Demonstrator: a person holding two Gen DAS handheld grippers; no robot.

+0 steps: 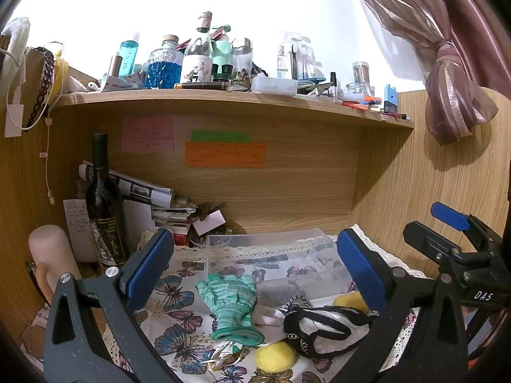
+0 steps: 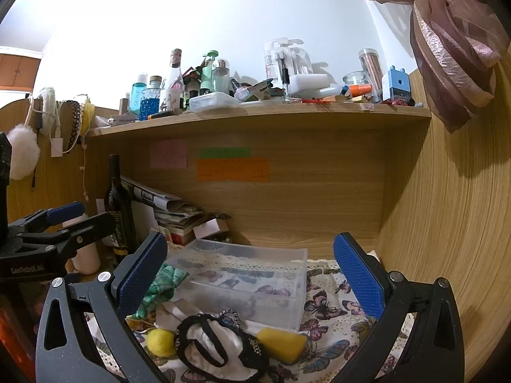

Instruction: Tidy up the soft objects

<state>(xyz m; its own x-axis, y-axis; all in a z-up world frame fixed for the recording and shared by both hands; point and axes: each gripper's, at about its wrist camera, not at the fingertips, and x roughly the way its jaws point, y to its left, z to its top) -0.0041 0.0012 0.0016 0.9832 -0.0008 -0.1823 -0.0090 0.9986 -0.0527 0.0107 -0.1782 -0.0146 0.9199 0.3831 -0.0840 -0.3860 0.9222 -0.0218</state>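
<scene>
Left wrist view: the left gripper (image 1: 255, 268) was wide apart, holding nothing. Between its fingers, on the butterfly cloth (image 1: 179, 316) of the worktop, lay a green glove (image 1: 231, 303), a yellow ball (image 1: 275, 356) & black-white fabric (image 1: 322, 328), w/ a clear plastic box (image 1: 271, 255) behind.

Right wrist view: the right gripper (image 2: 250, 279) was also wide, empty. A yellow sponge (image 2: 282, 344) lay just in front of the box.
</scene>
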